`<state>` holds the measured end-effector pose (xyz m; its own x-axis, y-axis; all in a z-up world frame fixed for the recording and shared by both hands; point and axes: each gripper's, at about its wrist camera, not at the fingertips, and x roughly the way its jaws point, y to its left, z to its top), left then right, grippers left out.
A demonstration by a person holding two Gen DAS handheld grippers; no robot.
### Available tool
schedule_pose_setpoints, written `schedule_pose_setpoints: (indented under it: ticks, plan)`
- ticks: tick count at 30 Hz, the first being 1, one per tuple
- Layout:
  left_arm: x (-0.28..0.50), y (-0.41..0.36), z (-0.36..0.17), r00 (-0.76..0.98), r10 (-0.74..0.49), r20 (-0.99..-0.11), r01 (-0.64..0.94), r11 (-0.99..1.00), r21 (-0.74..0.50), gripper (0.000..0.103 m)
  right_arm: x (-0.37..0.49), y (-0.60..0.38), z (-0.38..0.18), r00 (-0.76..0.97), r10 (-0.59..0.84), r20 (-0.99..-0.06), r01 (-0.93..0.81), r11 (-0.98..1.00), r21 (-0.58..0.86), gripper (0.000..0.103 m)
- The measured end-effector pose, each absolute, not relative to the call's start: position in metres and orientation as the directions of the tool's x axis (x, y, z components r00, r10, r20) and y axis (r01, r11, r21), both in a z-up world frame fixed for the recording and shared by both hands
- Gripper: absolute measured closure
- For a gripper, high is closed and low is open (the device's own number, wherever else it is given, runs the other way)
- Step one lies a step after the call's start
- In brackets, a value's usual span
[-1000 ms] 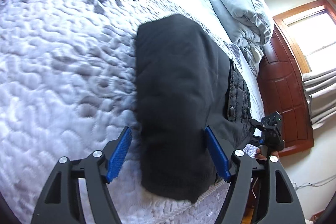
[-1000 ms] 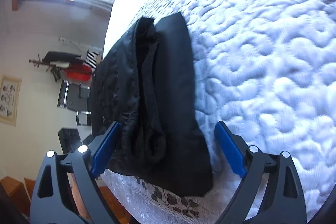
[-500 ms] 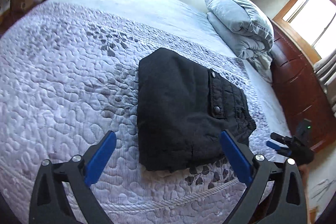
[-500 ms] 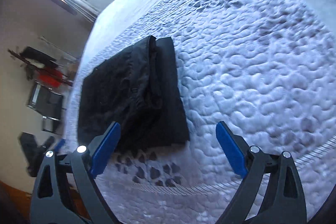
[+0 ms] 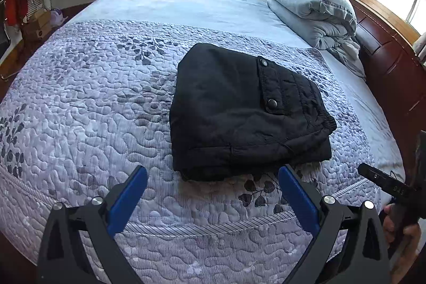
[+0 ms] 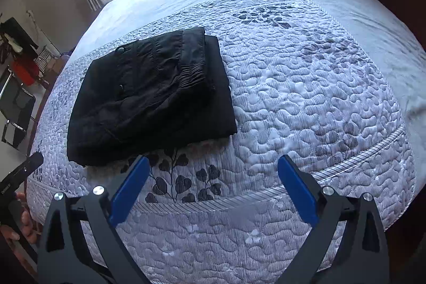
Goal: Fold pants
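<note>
In the left wrist view the left gripper hangs off the near edge of the bed, jaws wide apart and empty, probably because the black pants already lie as a compact folded stack on the quilt. In the right wrist view the right gripper is equally open and empty, and the pants rest left of it, elastic waistband on top
</note>
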<state>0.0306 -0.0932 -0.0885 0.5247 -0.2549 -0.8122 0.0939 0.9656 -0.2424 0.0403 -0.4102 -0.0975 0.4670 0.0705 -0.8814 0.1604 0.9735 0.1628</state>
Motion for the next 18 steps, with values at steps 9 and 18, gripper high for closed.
schedule_pose_setpoints:
  ticks: [9,18]
  plan:
    - [0.018,-0.095,-0.080,0.548,-0.187,-0.816,0.070,0.982,-0.178,0.004,0.028,-0.393,-0.082,0.473,0.029,-0.880,0.136,0.985,0.105,0.006]
    - [0.013,-0.105,-0.060,0.573,-0.147,-0.806,0.077,0.989,-0.125,0.004,0.028,-0.370,-0.060,0.481,-0.020,-0.876,0.103,0.994,0.034,0.006]
